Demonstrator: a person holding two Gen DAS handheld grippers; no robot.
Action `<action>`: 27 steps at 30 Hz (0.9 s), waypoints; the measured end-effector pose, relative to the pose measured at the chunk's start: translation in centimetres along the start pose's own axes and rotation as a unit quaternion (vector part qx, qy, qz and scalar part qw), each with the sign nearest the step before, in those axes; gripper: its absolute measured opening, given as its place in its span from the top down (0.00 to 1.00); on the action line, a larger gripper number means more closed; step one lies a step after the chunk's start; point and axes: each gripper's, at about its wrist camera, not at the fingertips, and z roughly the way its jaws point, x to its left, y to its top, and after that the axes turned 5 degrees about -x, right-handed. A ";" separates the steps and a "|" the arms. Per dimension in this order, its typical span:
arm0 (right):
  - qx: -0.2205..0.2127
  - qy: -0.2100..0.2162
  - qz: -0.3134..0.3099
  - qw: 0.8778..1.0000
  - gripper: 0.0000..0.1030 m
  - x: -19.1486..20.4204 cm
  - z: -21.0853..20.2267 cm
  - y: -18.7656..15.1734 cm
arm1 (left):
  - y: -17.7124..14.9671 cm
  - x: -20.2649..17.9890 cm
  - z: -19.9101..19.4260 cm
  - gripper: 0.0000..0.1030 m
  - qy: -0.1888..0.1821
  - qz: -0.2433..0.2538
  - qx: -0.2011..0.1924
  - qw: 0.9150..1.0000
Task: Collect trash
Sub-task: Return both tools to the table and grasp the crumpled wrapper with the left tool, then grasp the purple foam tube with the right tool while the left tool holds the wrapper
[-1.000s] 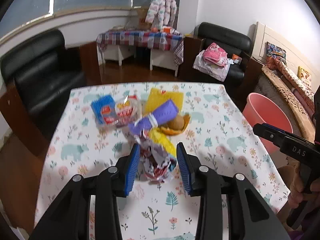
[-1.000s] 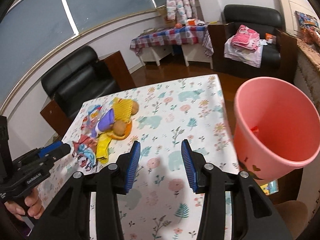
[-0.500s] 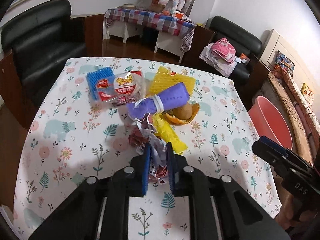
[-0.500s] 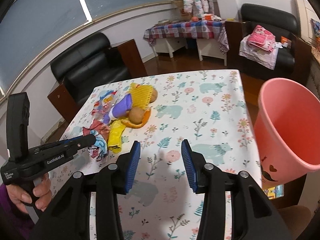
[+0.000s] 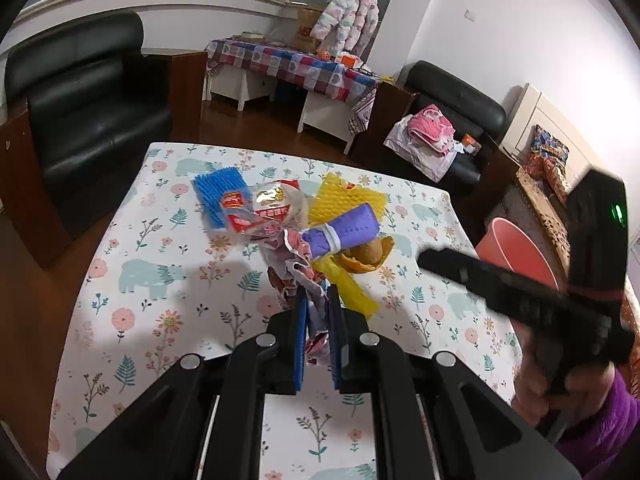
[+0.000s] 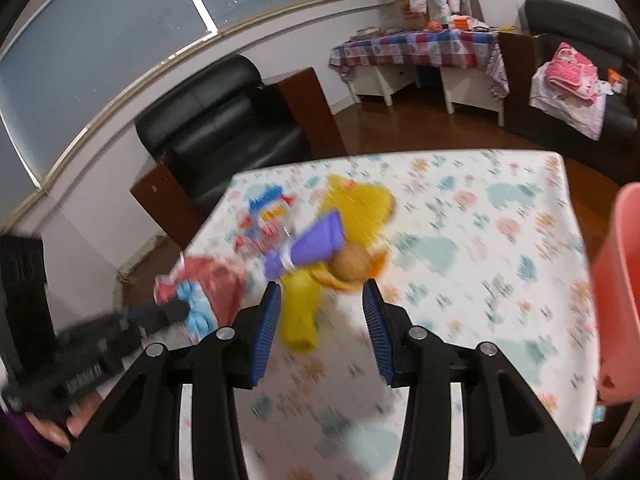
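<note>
Left gripper [image 5: 317,332]: pinching the crumpled wrapper [image 5: 292,268], pads pressed on it.
Right gripper [image 6: 320,332]: spread, holding nothing.
Advice: lift the wrapper clear of the pile, then carry it right to the pink bucket [image 5: 516,252].

A black armchair [image 5: 84,92] sits behind the flowery table [image 5: 168,272]. A puffy coat [image 5: 352,16] hangs above a checked cloth [image 5: 292,60].

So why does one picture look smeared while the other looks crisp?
Right wrist view: motion blur smears the tablecloth and trash pile, though its own fingers stay sharp. Left wrist view: crisp on the crumpled wrapper; only the other gripper blurs. Both bend straight lines, fisheye-style.
</note>
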 end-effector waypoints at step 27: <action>0.023 0.028 -0.039 0.999 0.87 1.7 3.5 0.9 | -0.2 3.0 -0.1 0.91 0.008 -0.028 0.001 1.000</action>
